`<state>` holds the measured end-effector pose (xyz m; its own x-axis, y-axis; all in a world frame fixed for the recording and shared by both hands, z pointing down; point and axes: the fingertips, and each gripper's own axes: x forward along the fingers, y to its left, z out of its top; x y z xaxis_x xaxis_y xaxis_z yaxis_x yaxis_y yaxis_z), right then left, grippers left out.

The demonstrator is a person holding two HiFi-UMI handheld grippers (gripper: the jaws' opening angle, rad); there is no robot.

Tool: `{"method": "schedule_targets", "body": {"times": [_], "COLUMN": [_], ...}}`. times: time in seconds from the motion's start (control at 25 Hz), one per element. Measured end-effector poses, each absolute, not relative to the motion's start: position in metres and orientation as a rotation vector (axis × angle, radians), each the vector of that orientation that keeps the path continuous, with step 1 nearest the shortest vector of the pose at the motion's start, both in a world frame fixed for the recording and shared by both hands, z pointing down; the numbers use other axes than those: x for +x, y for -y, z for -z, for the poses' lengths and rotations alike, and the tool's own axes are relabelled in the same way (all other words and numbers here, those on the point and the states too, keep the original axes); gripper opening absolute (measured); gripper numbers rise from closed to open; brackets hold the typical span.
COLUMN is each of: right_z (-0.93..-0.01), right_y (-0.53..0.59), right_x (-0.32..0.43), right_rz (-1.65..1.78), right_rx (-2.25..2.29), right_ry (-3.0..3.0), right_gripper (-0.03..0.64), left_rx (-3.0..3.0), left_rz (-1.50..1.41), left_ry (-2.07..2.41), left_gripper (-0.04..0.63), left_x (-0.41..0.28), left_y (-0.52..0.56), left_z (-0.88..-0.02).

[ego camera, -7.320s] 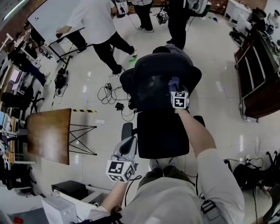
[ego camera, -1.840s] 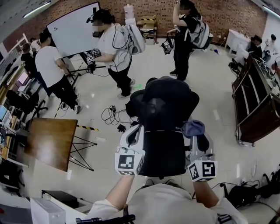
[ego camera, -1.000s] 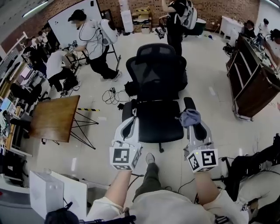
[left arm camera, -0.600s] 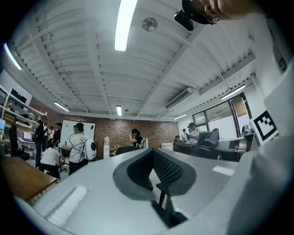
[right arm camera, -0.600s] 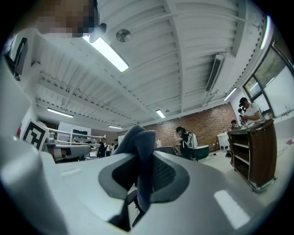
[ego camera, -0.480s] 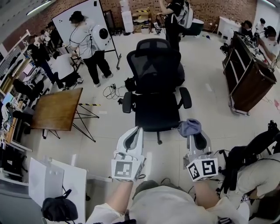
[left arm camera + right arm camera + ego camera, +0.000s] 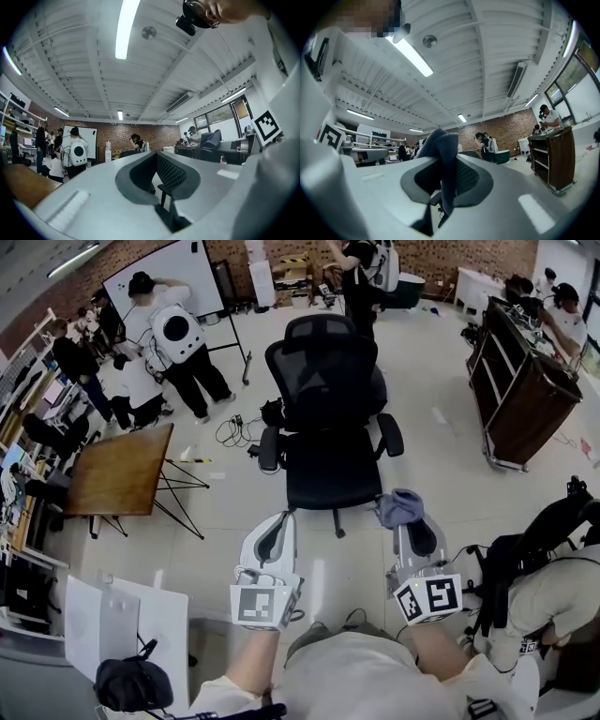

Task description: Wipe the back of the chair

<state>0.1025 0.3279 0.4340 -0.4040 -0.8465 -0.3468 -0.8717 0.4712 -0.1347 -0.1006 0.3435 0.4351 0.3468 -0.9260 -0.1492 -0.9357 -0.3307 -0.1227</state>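
Holding both grippers low in front of the body, short of the work. Right gripper (image 7: 405,523) is clamped on a blue-grey cloth (image 7: 399,506); the cloth bunches over the jaw tips and a fold hangs down between them. Left gripper (image 7: 273,529) has its jaws together with nothing in them.

Chair (image 7: 330,427) stands ahead, well apart from both grippers, seat toward me, bare floor between. Its mesh back (image 7: 323,371) is upright at the far side of the seat. No contact with it now, so no wiping is under way.

Risks, as I judge them:
- Cloth looks pinched by a small bunch only. Dragging it over mesh could pull it free.
- Office chair, probably on castors. A push on the back may roll or swivel it away. The empty left gripper could brace an armrest (image 7: 270,446).
- Reaching over the seat means leaning in; going round means stepping near the loose cables (image 7: 234,432) on the floor just left of the chair.

Around: wooden table (image 7: 117,470) to the left, white board-like panel (image 7: 103,624) near my left side. Dark wooden cart (image 7: 520,395) off right, a seated person (image 7: 548,592) nearer on that side. Further back, people near a whiteboard (image 7: 159,277), one with a white backpack (image 7: 175,334). Nothing blocks the straight path to the chair.
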Motion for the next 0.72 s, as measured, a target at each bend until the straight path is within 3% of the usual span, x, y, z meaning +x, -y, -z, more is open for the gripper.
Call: {"method": "schedule_targets", "body": {"times": [0.72], "right_z": [-0.438], "right_y": [-0.337], "right_x": [0.104], "right_rz": [-0.09], "right_rx": [-1.452], "right_ry": [-2.398], "right_gripper": [0.048], "left_rx": [-2.459], "left_rz": [-0.021], "left_ry": [-1.728], "left_gripper": [0.057], "left_x": [-0.101], "left_y": [-0.345], "left_z": [-0.455]}}
